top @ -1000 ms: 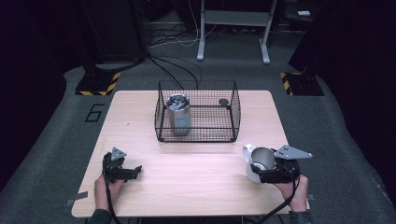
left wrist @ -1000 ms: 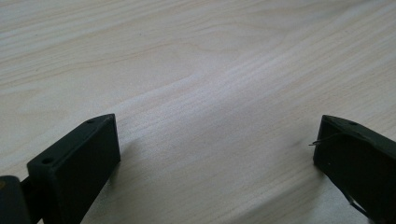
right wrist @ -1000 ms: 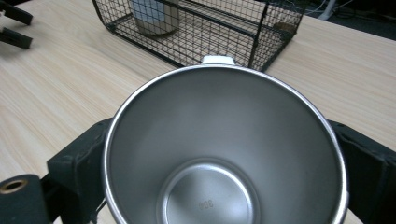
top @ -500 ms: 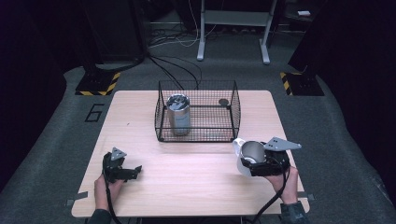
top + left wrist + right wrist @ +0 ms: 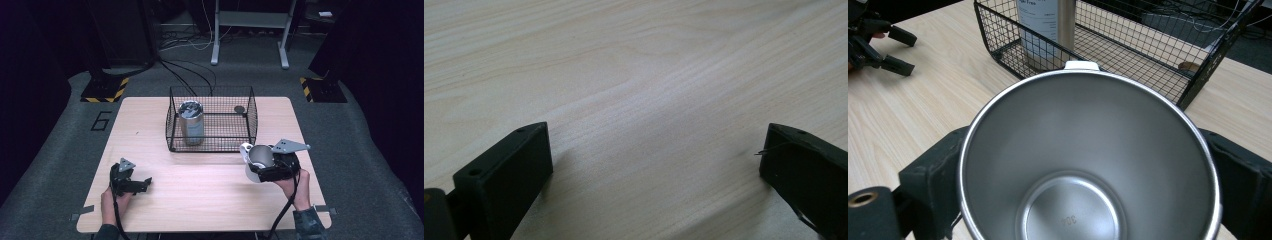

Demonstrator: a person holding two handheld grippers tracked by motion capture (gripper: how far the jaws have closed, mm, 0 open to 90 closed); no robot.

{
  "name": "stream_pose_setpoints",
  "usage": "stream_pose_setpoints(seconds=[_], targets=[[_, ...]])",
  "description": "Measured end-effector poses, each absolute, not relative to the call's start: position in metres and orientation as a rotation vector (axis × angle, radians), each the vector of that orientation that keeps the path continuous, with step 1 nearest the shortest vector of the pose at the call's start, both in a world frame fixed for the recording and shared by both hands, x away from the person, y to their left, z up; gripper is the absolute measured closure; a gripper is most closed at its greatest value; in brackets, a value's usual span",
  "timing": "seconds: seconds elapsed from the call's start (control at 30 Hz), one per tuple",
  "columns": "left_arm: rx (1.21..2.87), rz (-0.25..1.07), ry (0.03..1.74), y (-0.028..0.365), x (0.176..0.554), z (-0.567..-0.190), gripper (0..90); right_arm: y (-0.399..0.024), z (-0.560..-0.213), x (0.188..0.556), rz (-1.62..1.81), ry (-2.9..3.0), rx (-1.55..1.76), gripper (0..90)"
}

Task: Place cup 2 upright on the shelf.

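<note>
A dark room with grey carpet surrounds a light wooden table (image 5: 210,200), and beyond its far edge cables trail across the floor past a pale metal stand (image 5: 248,30) and two yellow-and-black striped blocks (image 5: 105,90). A black wire basket (image 5: 212,119) stands on the far middle of the table. Inside it, at its left end, a steel tumbler (image 5: 191,122) stands upright, and a small round dark object (image 5: 239,109) lies near its far right corner; what that object is cannot be told. Just in front of the basket's near right corner, the right gripper (image 5: 267,167) is clamped on a steel cup (image 5: 258,159). Its two black jaws press the cup's outer wall from either side, and in the right gripper view the cup (image 5: 1088,165) opens toward the camera, showing its empty bare metal inside and a white tab at its far rim. Beyond that rim, the basket (image 5: 1108,55) and the tumbler (image 5: 1048,25) stand close by. The cup seems apart from the basket's wire, though the gap is narrow. Well in front of the basket's left end, near the table's front edge, the left gripper (image 5: 131,181) rests low over the wood in the person's hand. Its jaws are spread wide over bare tabletop (image 5: 639,100).
</note>
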State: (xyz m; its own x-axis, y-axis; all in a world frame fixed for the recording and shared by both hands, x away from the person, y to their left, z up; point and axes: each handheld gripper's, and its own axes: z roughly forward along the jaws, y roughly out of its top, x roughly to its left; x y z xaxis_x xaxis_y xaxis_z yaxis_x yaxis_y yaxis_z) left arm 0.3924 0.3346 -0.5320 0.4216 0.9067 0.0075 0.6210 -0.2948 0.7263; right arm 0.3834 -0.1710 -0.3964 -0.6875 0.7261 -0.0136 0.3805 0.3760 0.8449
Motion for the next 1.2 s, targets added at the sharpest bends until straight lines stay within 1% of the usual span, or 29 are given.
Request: stream_pose_setpoints(seconds=[0.5, 1.2], targets=[[2.03, 0.563, 1.286, 0.335, 0.392, -0.532, 0.3, -0.161, -0.386, 0.394, 1.273, 2.26, 0.936, 5.7], [2.028, 0.563, 1.287, 0.335, 0.392, -0.532, 0.3, -0.15, -0.36, 0.413, 1.312, 2.246, 0.921, 5.8]])
